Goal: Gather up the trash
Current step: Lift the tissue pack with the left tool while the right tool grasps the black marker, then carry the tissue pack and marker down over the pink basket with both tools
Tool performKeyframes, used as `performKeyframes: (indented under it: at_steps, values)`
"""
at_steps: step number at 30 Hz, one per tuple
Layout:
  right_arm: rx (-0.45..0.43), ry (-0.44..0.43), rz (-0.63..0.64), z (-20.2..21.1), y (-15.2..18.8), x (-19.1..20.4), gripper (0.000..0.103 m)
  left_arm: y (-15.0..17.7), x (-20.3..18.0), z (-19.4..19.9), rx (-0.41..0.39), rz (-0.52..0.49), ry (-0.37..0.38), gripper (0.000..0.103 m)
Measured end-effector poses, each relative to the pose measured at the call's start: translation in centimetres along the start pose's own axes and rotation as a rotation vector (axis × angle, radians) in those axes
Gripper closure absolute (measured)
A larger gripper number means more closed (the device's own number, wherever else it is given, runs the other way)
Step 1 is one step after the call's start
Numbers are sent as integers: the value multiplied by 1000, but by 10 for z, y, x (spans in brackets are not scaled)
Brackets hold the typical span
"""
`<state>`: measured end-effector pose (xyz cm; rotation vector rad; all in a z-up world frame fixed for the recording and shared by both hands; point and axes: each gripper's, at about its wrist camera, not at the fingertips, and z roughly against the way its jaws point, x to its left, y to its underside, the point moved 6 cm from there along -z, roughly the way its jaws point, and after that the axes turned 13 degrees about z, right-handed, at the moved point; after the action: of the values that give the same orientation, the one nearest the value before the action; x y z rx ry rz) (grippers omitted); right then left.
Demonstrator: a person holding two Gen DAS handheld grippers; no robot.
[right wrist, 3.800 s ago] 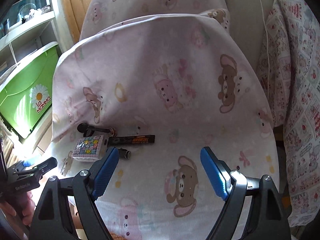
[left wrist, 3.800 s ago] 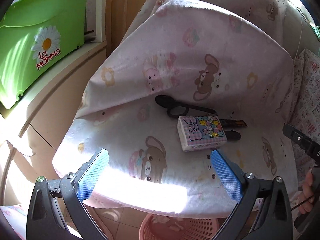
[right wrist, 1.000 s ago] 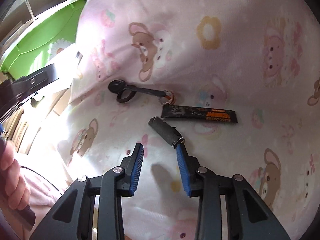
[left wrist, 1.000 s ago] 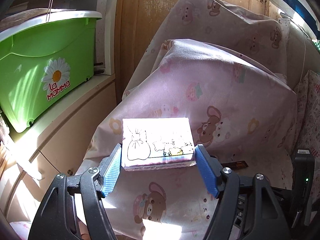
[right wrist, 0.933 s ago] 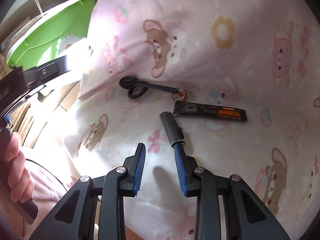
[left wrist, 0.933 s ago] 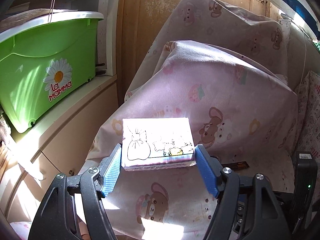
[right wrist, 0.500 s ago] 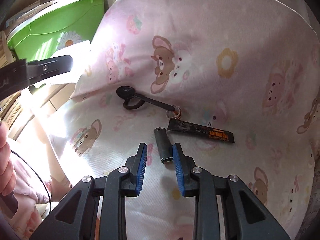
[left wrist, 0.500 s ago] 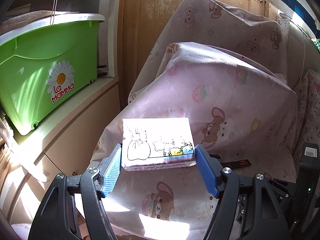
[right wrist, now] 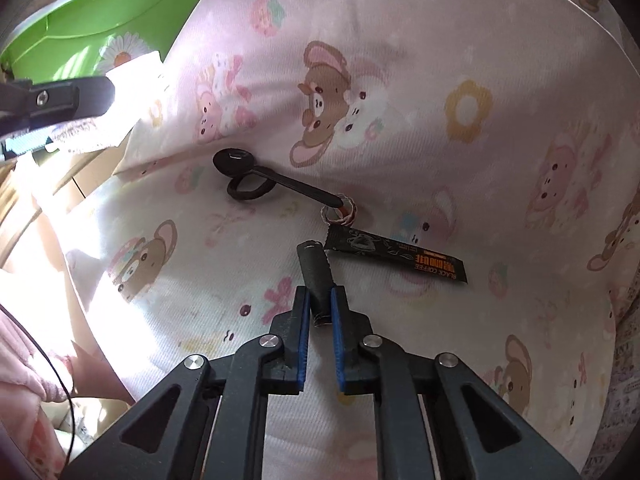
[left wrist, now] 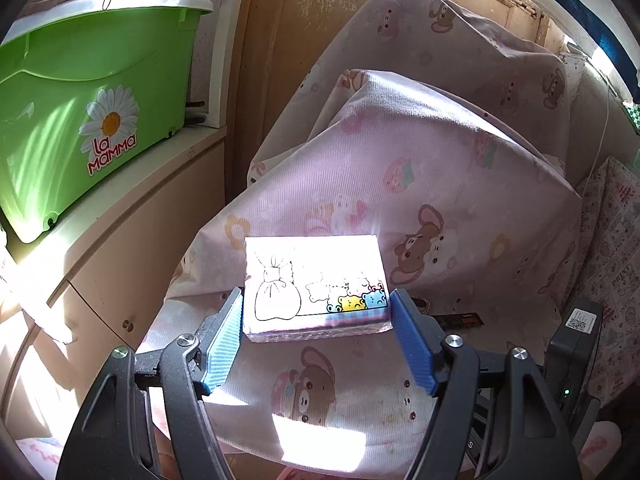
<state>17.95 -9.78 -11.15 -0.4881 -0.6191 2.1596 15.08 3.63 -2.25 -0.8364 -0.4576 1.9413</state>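
A small dark tube point(right wrist: 316, 280) is lying on the pink cover point(right wrist: 440, 160), and the right gripper point(right wrist: 319, 312), its jaws having just been closing, is pinching the tube's near end. Just beyond it a black sachet point(right wrist: 396, 254), a spoon point(right wrist: 276, 178) and a hair tie point(right wrist: 250, 190) are resting on the cover. The left gripper point(left wrist: 316, 316) is clamping a tissue pack point(left wrist: 316, 284) in the air above the cover, beside a green bin point(left wrist: 80, 120).
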Motion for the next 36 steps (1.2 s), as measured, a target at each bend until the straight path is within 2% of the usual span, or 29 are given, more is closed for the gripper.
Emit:
performKeyframes:
  at_steps: [4,10,13,17,21,26,29,32,34,36]
  values:
    - [-25,-51,-82,9,1,-12,96,-2,5,0,0,16,-7,33]
    - [-61,-61,-117,32,6,-23,96,0,-3,9,-44,-55,-26,33]
    - [-86,-104,-142,42,10,-23,96,4,-7,11,-41,-77,-20,33]
    - [-87,-108,-183,50,16,-29,96,10,-7,7,5,-56,14,33]
    - [-118,-72,-160,67,16,-28,96,15,-6,5,0,-77,-16,33]
    - [-150,-76,-162,91,21,-24,96,22,-8,12,42,-43,58,33]
    - [-198,-88,-162,111,22,-20,96,28,-11,18,18,-80,37,33]
    - [-230,-116,-197,126,27,-17,96,38,-9,22,-23,-125,-19,33]
    - [-238,-128,-215,134,32,-14,96,47,-9,23,-1,-128,-11,33]
    - [-244,-132,-217,142,37,-8,96,59,-10,24,47,-121,34,33]
